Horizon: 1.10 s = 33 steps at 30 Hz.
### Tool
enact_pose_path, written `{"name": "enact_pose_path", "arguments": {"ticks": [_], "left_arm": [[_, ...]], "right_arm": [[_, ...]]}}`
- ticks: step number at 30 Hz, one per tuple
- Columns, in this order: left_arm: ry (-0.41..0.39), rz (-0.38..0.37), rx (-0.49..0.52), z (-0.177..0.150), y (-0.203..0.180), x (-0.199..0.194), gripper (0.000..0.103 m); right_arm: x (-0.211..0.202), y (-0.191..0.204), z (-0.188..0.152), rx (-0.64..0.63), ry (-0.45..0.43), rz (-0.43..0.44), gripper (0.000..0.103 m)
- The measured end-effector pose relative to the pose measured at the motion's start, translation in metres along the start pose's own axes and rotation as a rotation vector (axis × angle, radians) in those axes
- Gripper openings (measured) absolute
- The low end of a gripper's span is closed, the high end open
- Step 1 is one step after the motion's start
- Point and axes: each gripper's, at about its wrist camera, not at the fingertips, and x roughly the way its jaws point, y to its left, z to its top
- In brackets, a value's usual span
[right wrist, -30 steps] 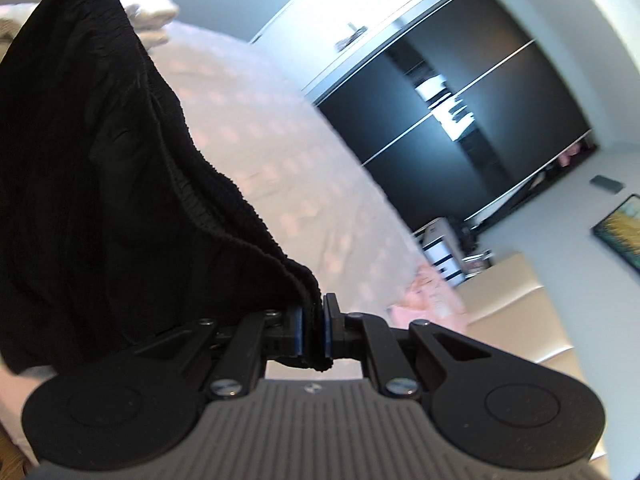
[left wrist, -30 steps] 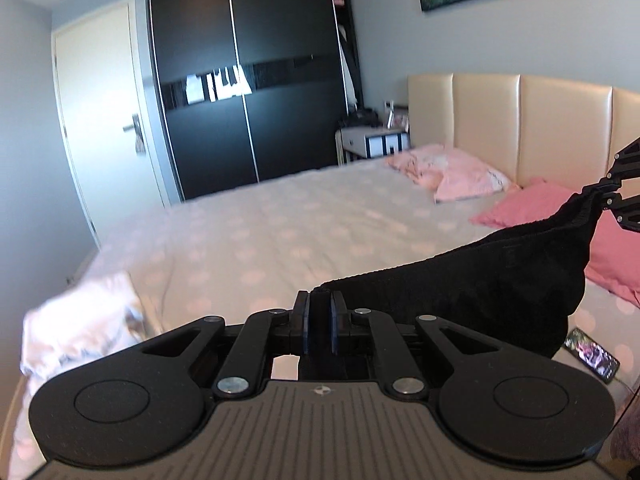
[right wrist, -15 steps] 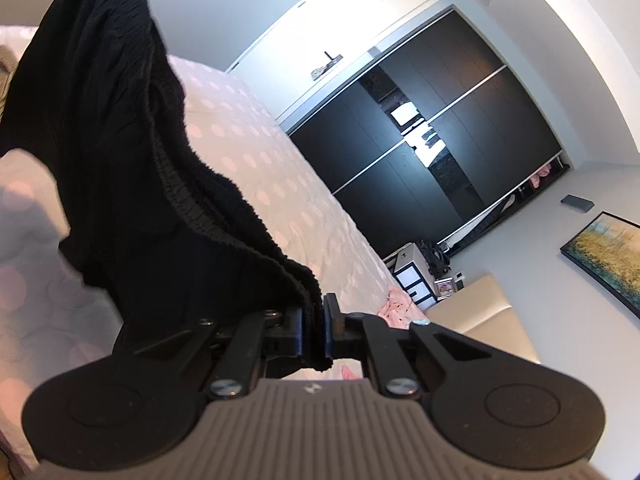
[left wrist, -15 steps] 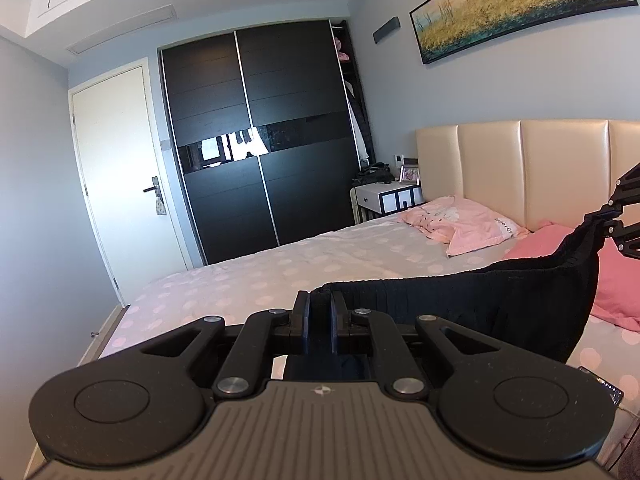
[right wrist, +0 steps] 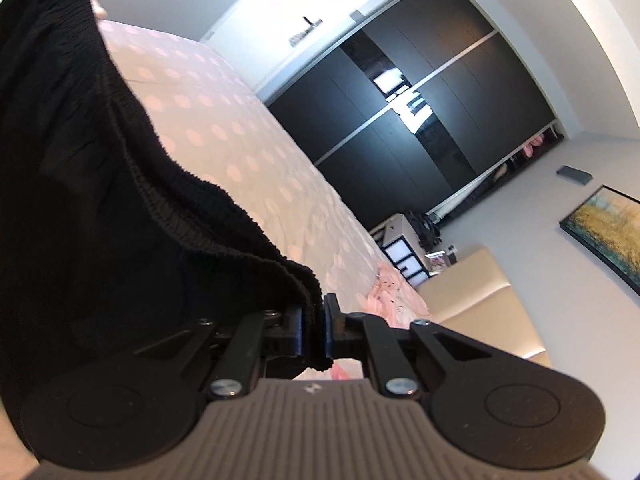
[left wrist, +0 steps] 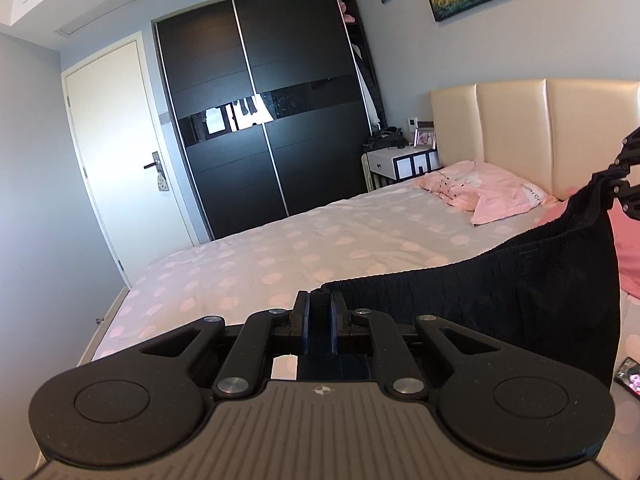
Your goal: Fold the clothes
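Note:
A black knitted garment (left wrist: pixel 532 292) with an elastic waistband hangs stretched in the air above the bed (left wrist: pixel 320 248). My left gripper (left wrist: pixel 319 312) is shut on one corner of its band. The band's other end runs up to my right gripper (left wrist: pixel 618 184) at the right edge of the left wrist view. In the right wrist view my right gripper (right wrist: pixel 313 328) is shut on that corner, and the black garment (right wrist: pixel 92 200) fills the left half of the picture, hiding my left gripper.
The bed has a polka-dot sheet and a cream headboard (left wrist: pixel 540 132). A pink garment (left wrist: pixel 480 192) lies by the pillows. A phone (left wrist: pixel 630 378) lies on the sheet at the right. Black wardrobe (left wrist: pixel 260 120), white door (left wrist: pixel 120 148) and nightstand (left wrist: pixel 400 164) stand beyond.
Both grippers have shifted sideways over the bed with the garment still stretched between them. The white cloth at the bed's near left corner has left the left wrist view.

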Motion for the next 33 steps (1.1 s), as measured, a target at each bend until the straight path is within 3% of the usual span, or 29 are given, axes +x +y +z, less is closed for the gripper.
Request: {"name": "enact_pose_path", "arguments": {"ticks": [4,9,11,14,17,23,29,33], "left_arm": [[0.002,0.014,0.009,0.011,-0.001,0.038,0.008],[-0.108,0.056,-0.027,0.035,0.009,0.054,0.008],[-0.141,0.059,-0.034,0.04,0.014,0.054,0.008],[-0.155,0.047,-0.01,0.033,0.016,0.053,0.008],[-0.12,0.03,0.011,0.007,0.014,0.055,0.008],[0.051,-0.052,0.072,-0.073,-0.005,0.058,0.008],[0.233,-0.19,0.151,-0.157,-0.027,0.047,0.008],[0.27,-0.276,0.193,-0.192,-0.036,0.029,0.008]], "right_arm": [[0.03,0.0,0.005,0.034,-0.003,-0.075,0.011],[0.044,-0.006,0.009,0.057,-0.079,-0.209,0.011],[0.044,-0.012,0.011,0.07,-0.099,-0.221,0.011],[0.04,-0.009,0.002,0.052,-0.107,-0.186,0.011],[0.037,0.01,-0.018,-0.002,-0.091,-0.132,0.011],[0.017,0.078,-0.07,-0.085,-0.018,0.04,0.011],[-0.008,0.143,-0.132,-0.149,0.07,0.199,0.011],[-0.027,0.172,-0.16,-0.173,0.12,0.284,0.011]]}}
